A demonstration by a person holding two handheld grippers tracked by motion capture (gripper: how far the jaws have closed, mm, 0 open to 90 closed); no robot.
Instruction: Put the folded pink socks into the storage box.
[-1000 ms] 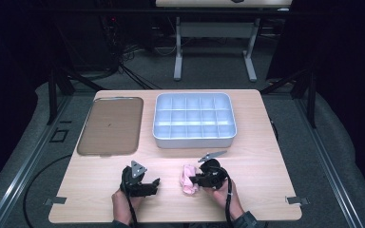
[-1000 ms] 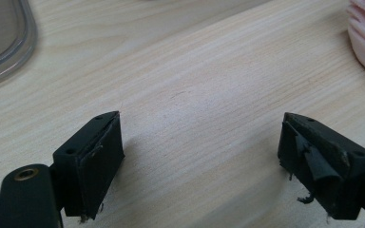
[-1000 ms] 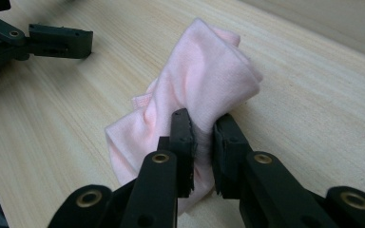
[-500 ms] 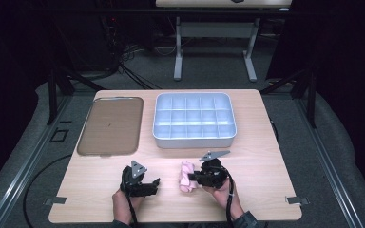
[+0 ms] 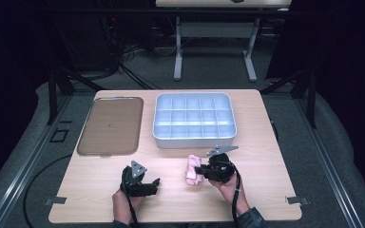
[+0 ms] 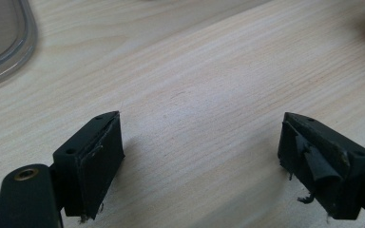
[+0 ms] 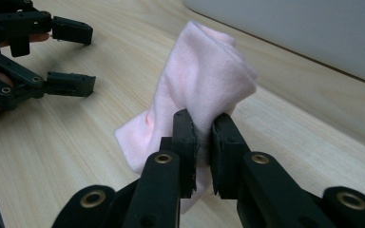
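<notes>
A pink cloth (image 7: 204,85) lies bunched on the wooden table (image 5: 266,190), just in front of the compartment box; it also appears in the high view as the pink cloth (image 5: 192,170). My right gripper (image 7: 203,130) is shut on a fold of it, jaws nearly touching with fabric pinched between them; from above, the right gripper (image 5: 200,170) points left. My left gripper (image 6: 199,142) hovers low over bare wood with its jaws wide apart and nothing between them. In the high view the left gripper (image 5: 156,184) sits at the front left, pointing right toward the cloth.
A grey box with several compartments (image 5: 194,119) stands at the back middle. A flat brown tray (image 5: 110,126) lies to its left, its rim (image 6: 9,47) at the corner of the left gripper view. The table's front edge is close to both hands.
The right gripper with the pink cloth shifted slightly. The left gripper stayed put.
</notes>
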